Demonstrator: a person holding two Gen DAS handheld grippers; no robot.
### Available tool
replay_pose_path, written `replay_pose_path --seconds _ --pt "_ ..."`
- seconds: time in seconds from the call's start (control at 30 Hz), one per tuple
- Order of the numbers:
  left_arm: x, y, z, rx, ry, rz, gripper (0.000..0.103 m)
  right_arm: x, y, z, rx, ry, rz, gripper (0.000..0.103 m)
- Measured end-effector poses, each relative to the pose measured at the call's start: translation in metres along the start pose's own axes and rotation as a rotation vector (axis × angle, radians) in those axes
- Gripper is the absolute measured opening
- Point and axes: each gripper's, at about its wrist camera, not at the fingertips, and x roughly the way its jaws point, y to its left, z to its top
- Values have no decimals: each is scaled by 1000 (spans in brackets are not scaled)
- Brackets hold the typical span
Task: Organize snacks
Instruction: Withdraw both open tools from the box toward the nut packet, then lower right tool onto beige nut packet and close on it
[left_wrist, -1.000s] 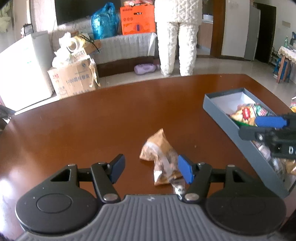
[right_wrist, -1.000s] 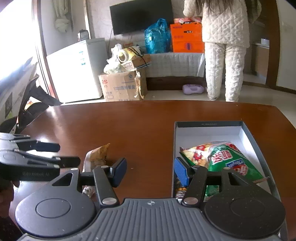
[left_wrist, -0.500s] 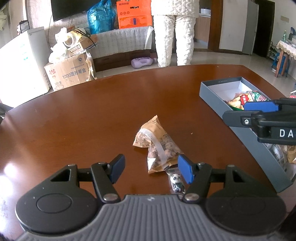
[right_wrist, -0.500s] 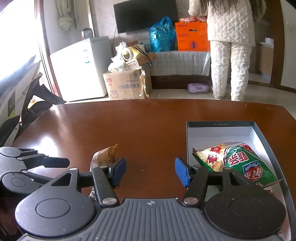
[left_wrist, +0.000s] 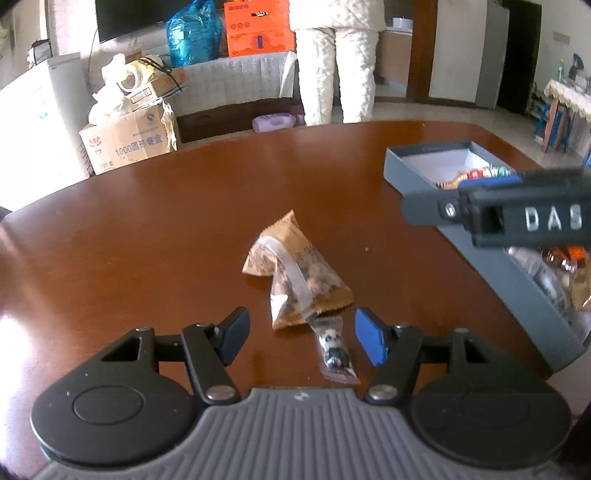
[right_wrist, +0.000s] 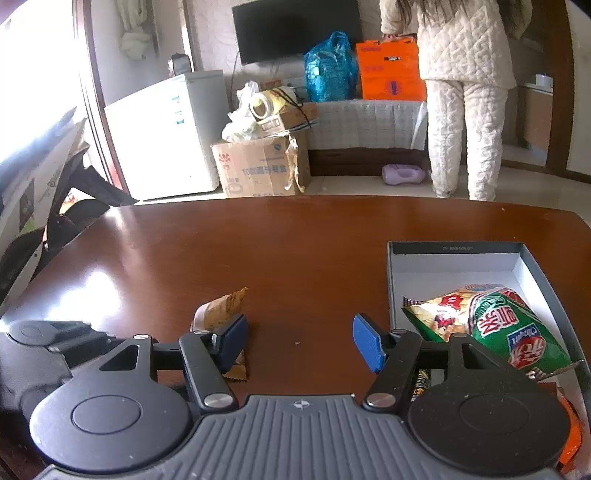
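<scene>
A brown triangular snack bag (left_wrist: 295, 269) lies on the brown table (left_wrist: 147, 240), just ahead of my left gripper (left_wrist: 301, 339). That gripper is open, and a small clear packet with a panda figure (left_wrist: 334, 349) lies between its fingers, untouched by the pads. My right gripper (right_wrist: 299, 343) hovers over bare table left of the grey box (right_wrist: 454, 248). Its jaws are opening and nothing is between them. A green and red chip bag (right_wrist: 498, 325) lies in the box. One finger (left_wrist: 424, 212) of the right gripper crosses in front of the box (left_wrist: 417, 173).
More snack packets fill the near end of the box (left_wrist: 554, 273). Beyond the table's far edge stand a person in pale quilted clothes (right_wrist: 465, 92), a cardboard carton (right_wrist: 258, 170) and a white fridge (right_wrist: 162, 136).
My left gripper has drawn back from the brown bag, which now lies centred ahead, and the panda packet has come into view. My right gripper has slid left off the box, its jaws slightly wider.
</scene>
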Motion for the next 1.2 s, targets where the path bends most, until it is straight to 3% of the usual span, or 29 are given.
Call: replay_pose_path --seconds 1.2 --pt "25 -5 -20 -7 5 -7 63 17 26 7 -31 11 60 65"
